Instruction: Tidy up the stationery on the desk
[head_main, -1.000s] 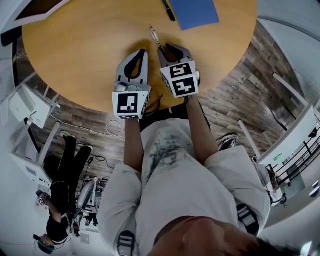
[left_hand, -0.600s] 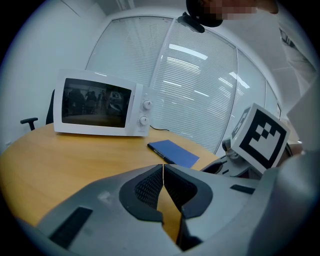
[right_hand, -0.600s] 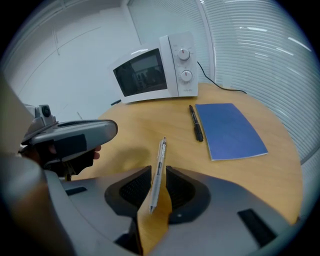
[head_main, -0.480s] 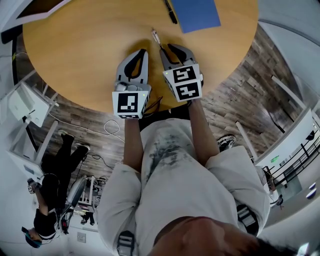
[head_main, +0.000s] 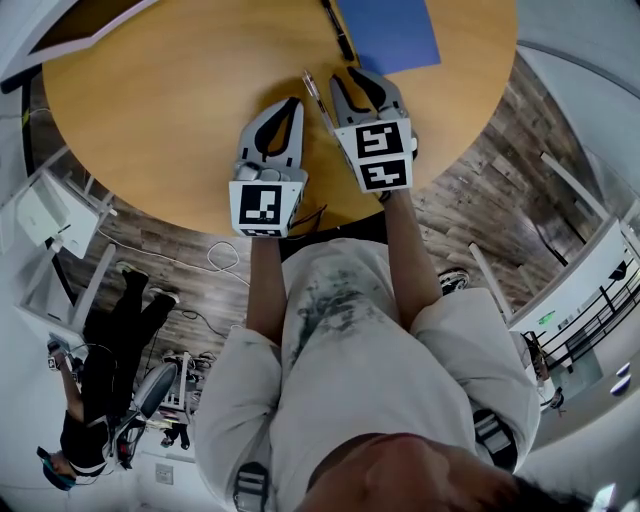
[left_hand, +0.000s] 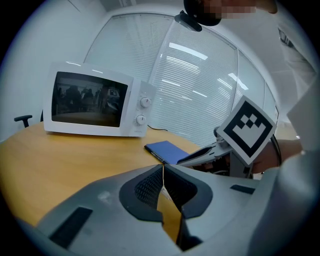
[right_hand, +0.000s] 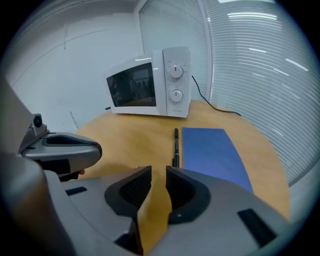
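bench edge: round wooden bench (head_main: 150, 110); its near rim curves right under both marker cubes (head_main: 265, 205), so the grippers reach in over the edge
open room: loads of bare wood to the left of the left gripper (head_main: 290, 105); on the right side the rim comes up pretty close
far side: microwave (right_hand: 150, 85) at the back, well apart from the stationery
left jaws: closed tip to tip, nothing in them
right jaws: the right gripper (head_main: 352, 78) has a clear gap between them, empty
changed: the right gripper has slid forward toward the notebook since a second ago, same gap; the left one barely budged
silver pen (head_main: 312, 85): thin, lying on the bench between the two grippers, just beside the right one
black pen (right_hand: 176, 145): lies straight along the notebook's left edge, just ahead of the right jaws
notebook (right_hand: 212, 152): flat, blue, closed, near the right rim
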